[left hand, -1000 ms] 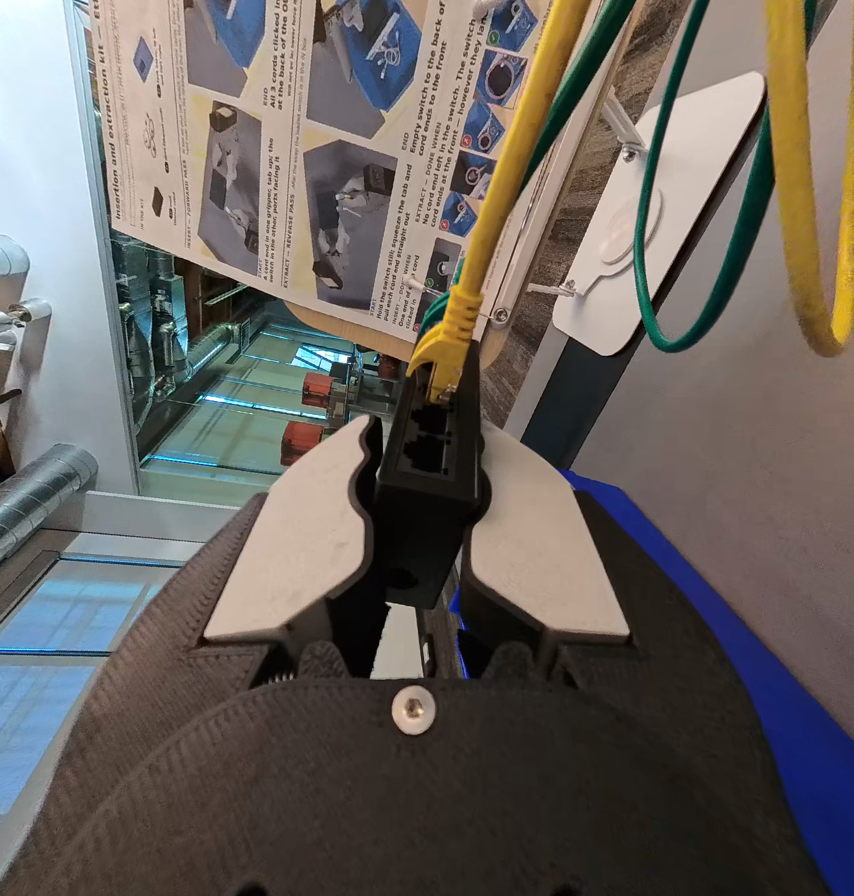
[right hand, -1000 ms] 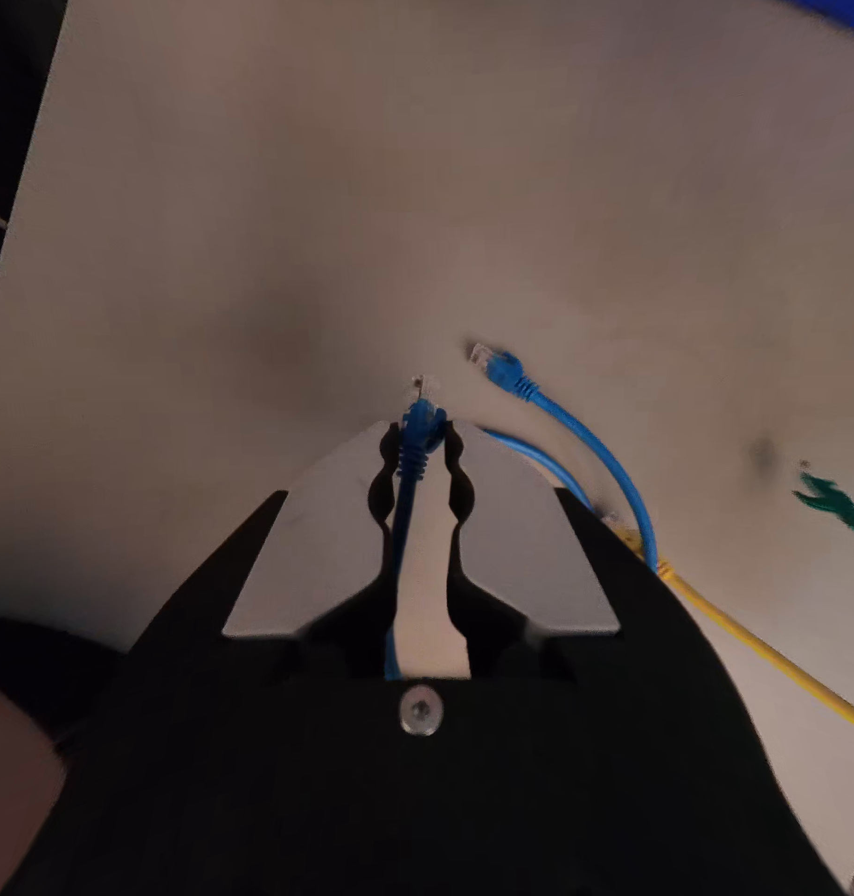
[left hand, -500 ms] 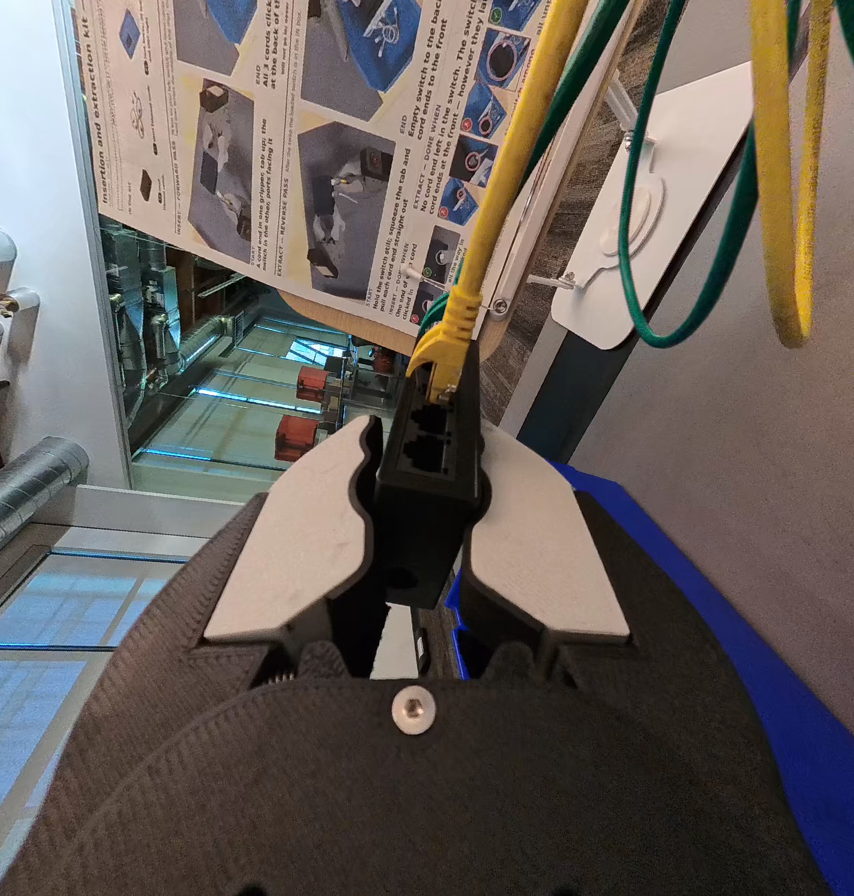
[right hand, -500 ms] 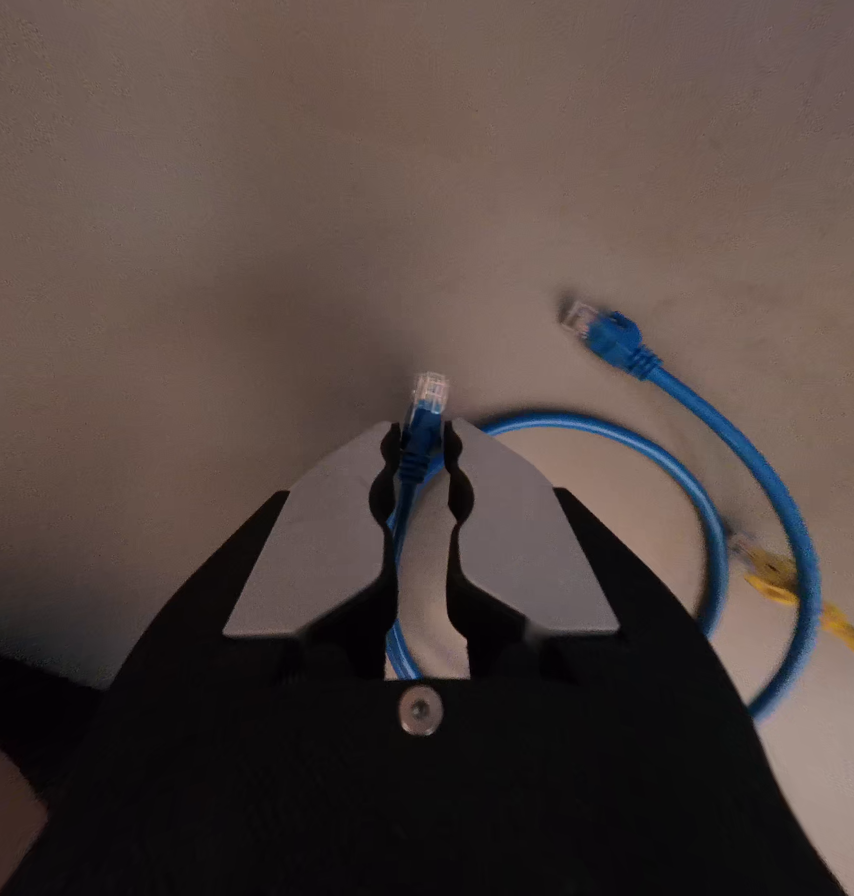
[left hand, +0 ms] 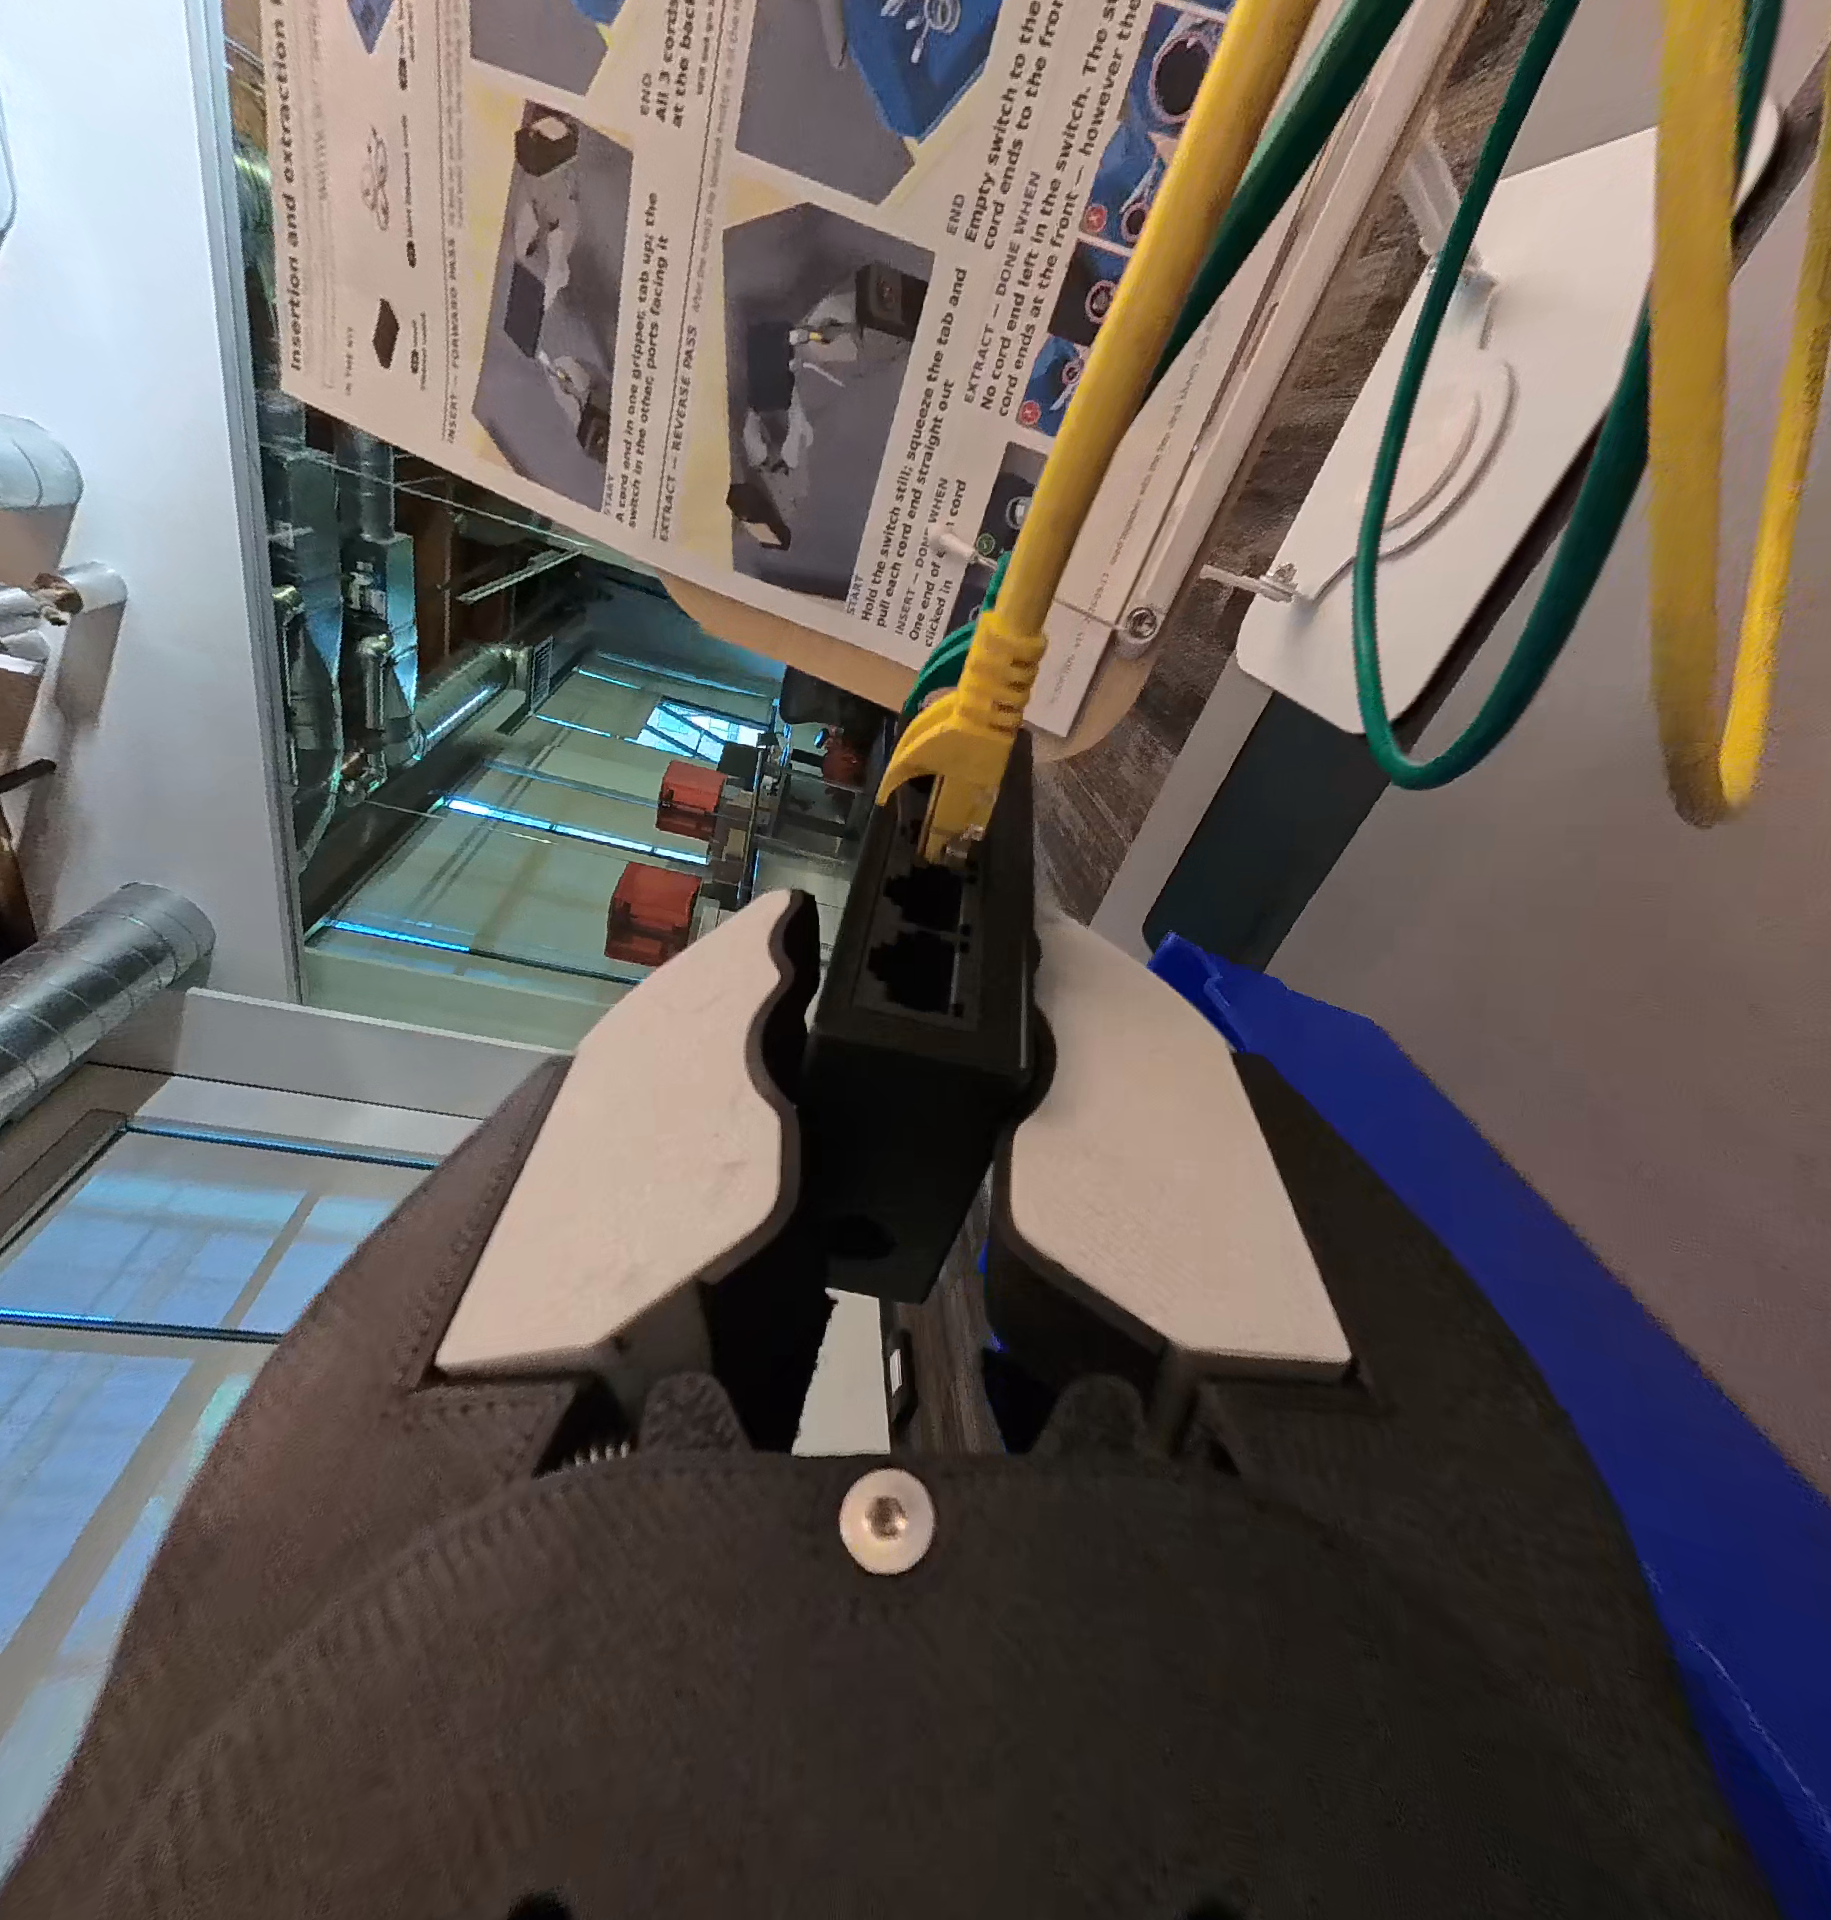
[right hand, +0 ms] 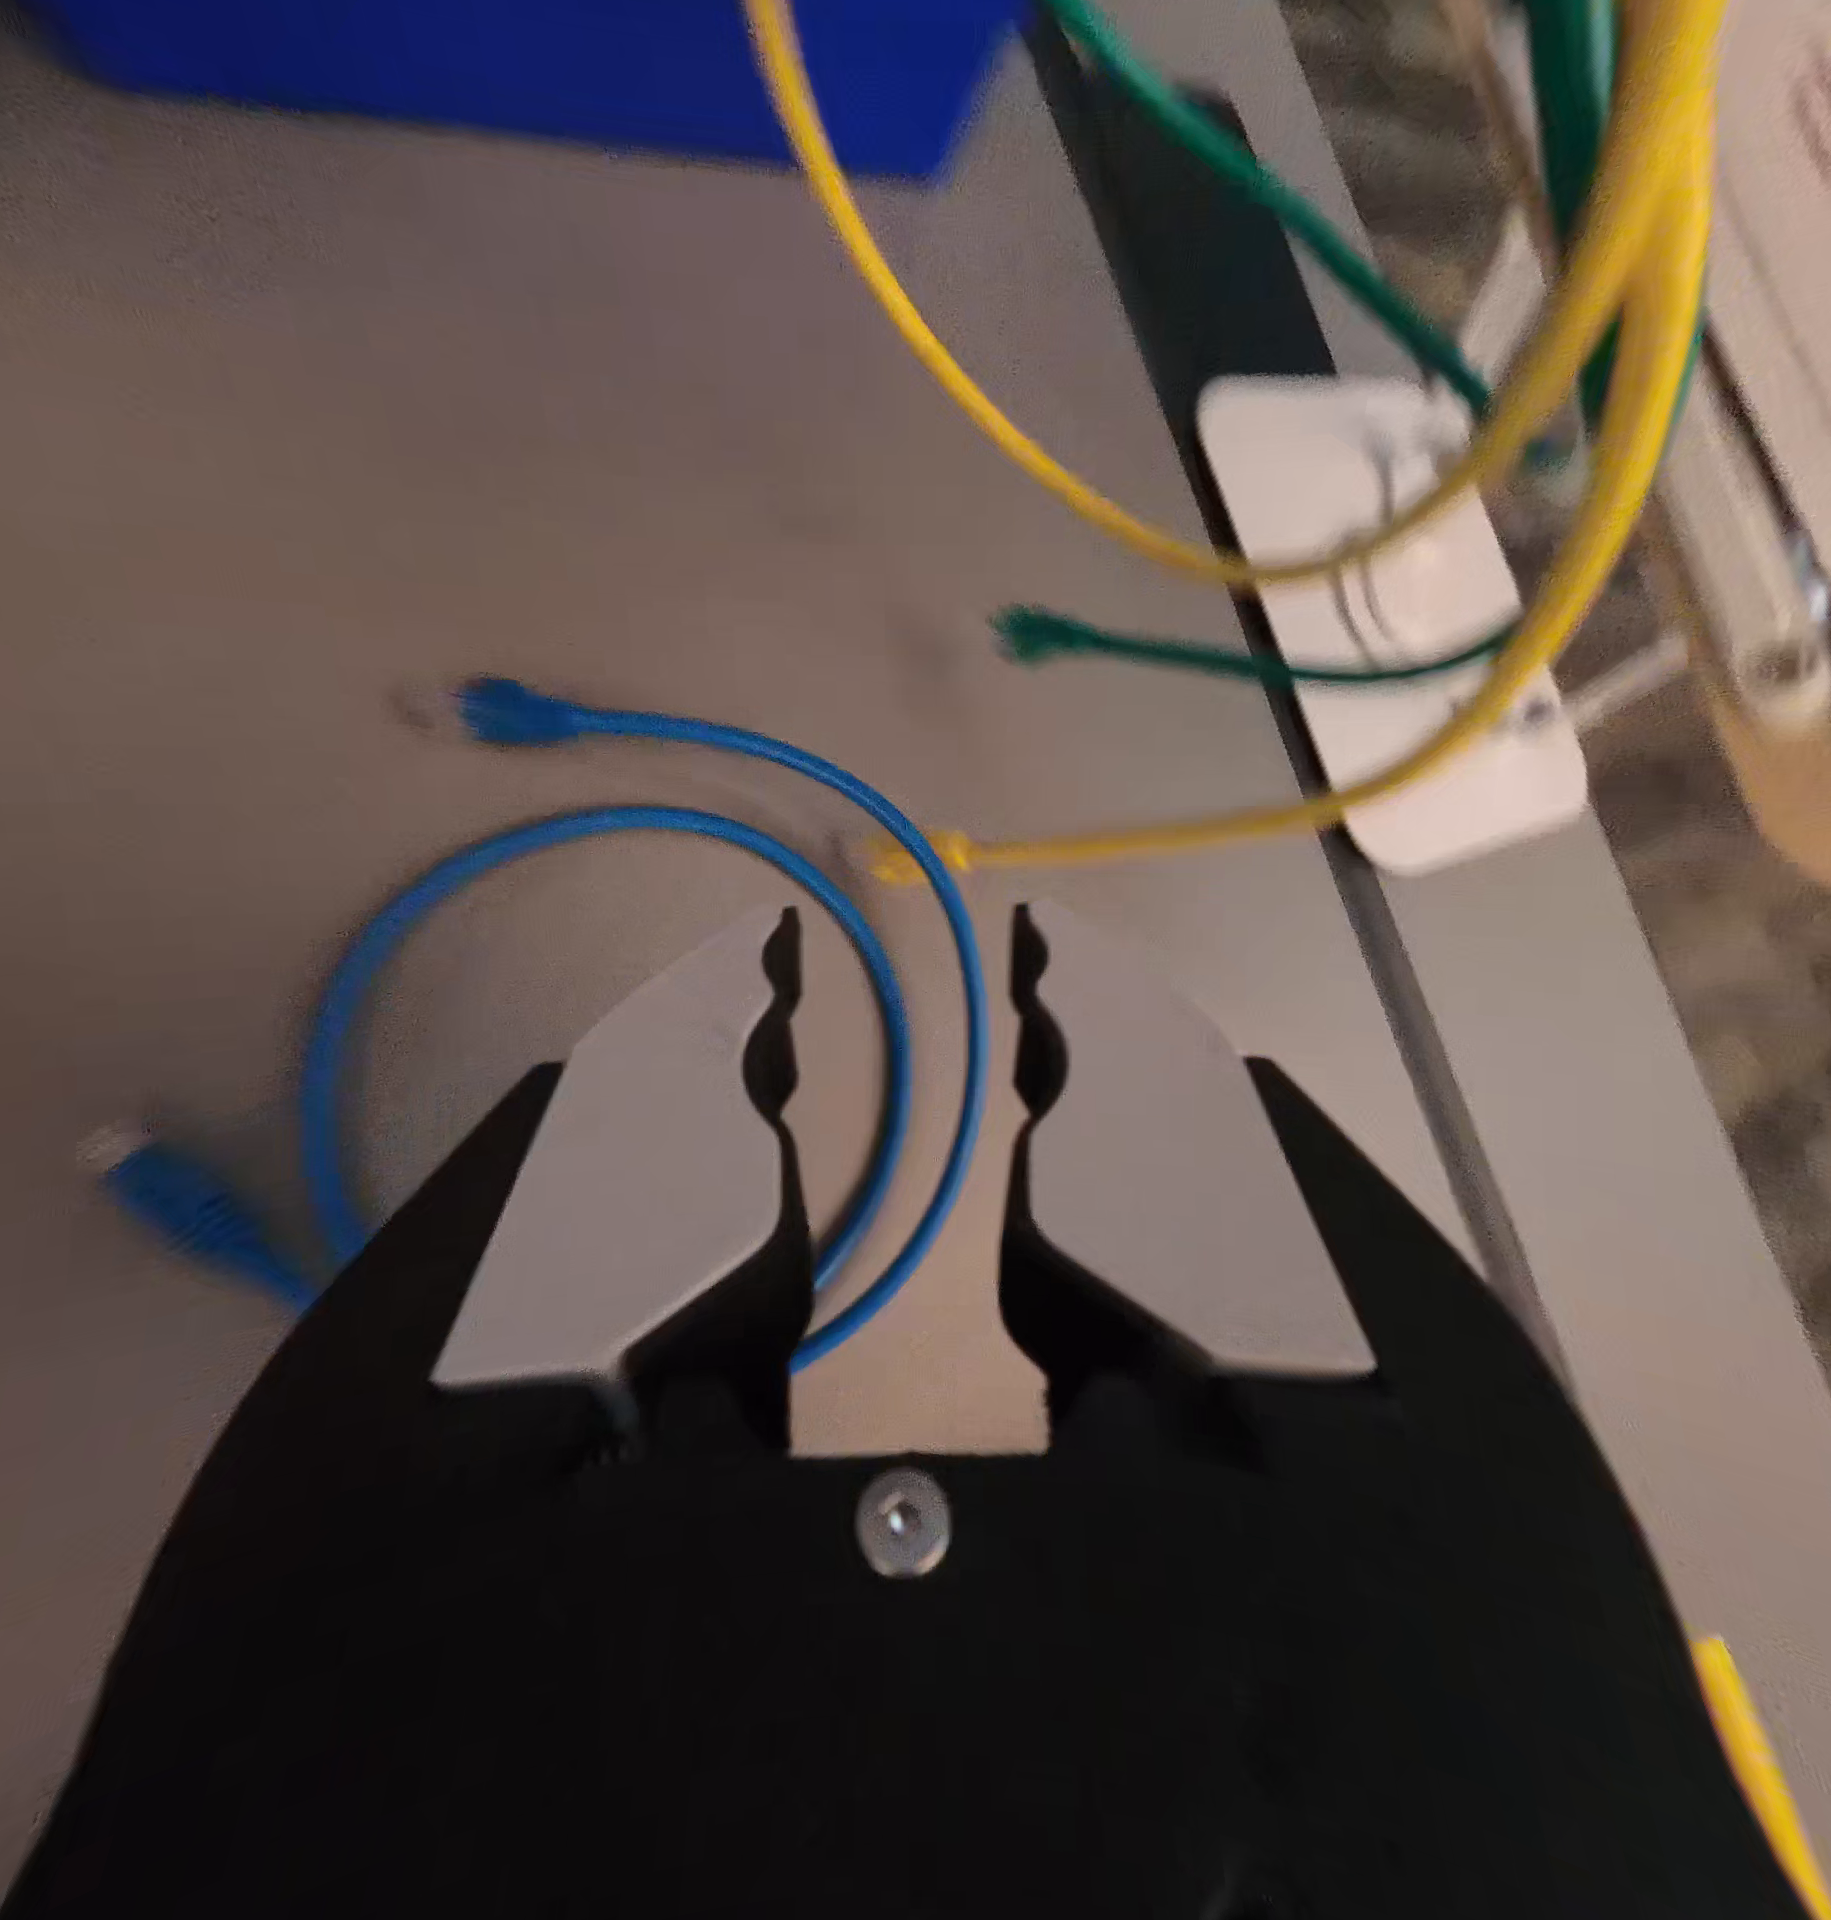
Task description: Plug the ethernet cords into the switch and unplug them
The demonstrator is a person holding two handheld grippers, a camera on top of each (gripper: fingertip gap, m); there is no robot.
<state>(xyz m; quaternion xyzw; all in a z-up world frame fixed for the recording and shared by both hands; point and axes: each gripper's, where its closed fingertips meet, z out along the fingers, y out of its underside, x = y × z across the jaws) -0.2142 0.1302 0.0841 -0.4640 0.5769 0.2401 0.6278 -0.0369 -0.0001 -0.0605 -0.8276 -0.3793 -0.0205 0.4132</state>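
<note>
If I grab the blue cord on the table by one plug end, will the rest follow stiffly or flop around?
Probably floppy: the blue cord lies in a loose curl on the table, so it should dangle and swing. It looks thin and likely light. The open right gripper hovers above it, and the yellow cord plugged into the switch hangs in similar slack loops.

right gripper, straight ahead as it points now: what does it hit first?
Most likely the blue cord lying on the grey tabletop; its loop runs through the open right gripper. The yellow plug lies just beyond. Depth is unclear.
</note>
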